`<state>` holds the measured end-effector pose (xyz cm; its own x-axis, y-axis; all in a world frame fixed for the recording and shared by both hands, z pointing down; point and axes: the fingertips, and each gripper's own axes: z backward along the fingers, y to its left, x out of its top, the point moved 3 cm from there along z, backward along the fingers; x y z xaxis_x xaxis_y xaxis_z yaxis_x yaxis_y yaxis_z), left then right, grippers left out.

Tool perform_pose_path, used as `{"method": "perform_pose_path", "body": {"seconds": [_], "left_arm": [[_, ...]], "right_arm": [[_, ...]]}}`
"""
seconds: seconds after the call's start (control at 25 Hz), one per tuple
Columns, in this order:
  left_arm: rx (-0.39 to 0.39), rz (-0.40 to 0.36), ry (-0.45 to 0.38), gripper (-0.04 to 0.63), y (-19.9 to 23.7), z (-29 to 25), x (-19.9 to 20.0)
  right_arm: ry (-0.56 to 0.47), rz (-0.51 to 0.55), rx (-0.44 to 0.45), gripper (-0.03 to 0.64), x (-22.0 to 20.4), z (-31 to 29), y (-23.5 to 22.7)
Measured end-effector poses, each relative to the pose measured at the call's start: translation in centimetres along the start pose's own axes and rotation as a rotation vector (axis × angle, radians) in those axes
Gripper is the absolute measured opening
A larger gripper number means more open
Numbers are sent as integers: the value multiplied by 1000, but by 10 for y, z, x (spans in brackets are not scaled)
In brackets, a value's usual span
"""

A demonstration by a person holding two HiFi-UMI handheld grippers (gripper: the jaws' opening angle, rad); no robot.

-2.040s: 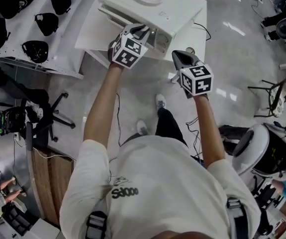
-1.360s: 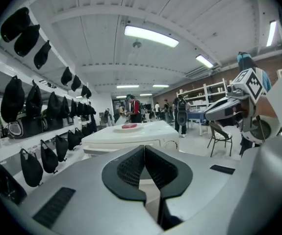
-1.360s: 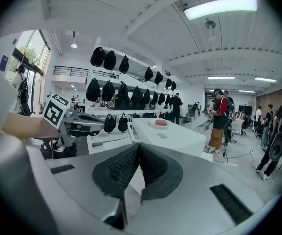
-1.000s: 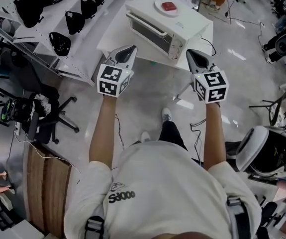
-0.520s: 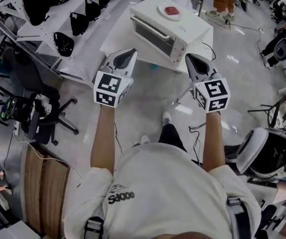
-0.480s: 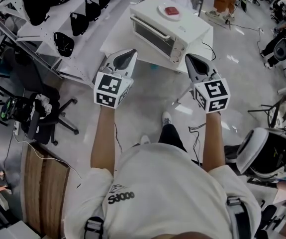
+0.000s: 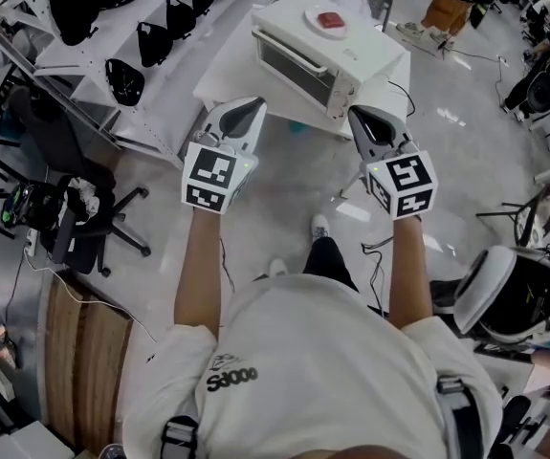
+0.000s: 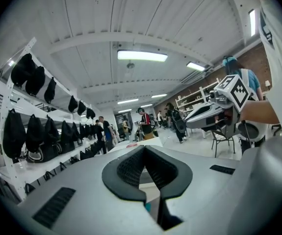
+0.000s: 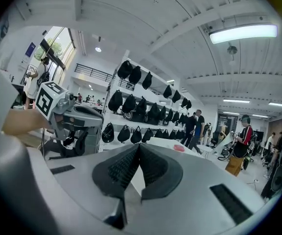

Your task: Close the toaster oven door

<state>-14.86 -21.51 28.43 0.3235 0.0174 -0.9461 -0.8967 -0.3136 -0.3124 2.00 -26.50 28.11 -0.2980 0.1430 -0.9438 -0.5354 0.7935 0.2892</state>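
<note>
The white toaster oven [image 7: 327,55] stands on a white table [image 7: 231,70] with its glass door up and closed; a plate with a red item [image 7: 331,22] rests on its top. My left gripper [image 7: 244,113] hangs over the floor in front of the table, jaws shut and empty. My right gripper [image 7: 362,119] is level with it, to the right, also shut with nothing held. Both are held apart from the oven. In the left gripper view the dark pads [image 8: 131,169] meet at the tips; the right gripper [image 8: 214,111] shows at the side. The right gripper view shows its pads [image 9: 126,168] together.
A long white shelf with black bags [image 7: 126,79] runs along the left. An office chair [image 7: 64,223] stands at the lower left, another chair [image 7: 528,194] at the right. Cables trail on the glossy floor. People stand in the distance [image 9: 194,126].
Two seconds ago the left gripper was at the oven door; both grippers have since drawn back from the oven. Over the last half second they barely move.
</note>
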Motion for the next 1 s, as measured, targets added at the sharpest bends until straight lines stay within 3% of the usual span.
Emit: {"method": "perform_pose_path", "body": {"seconds": [1.0], "left_arm": [[-19,-1,1,18,-12,13,-3]], "right_arm": [[14,28,42,8,-2,1,21]]}}
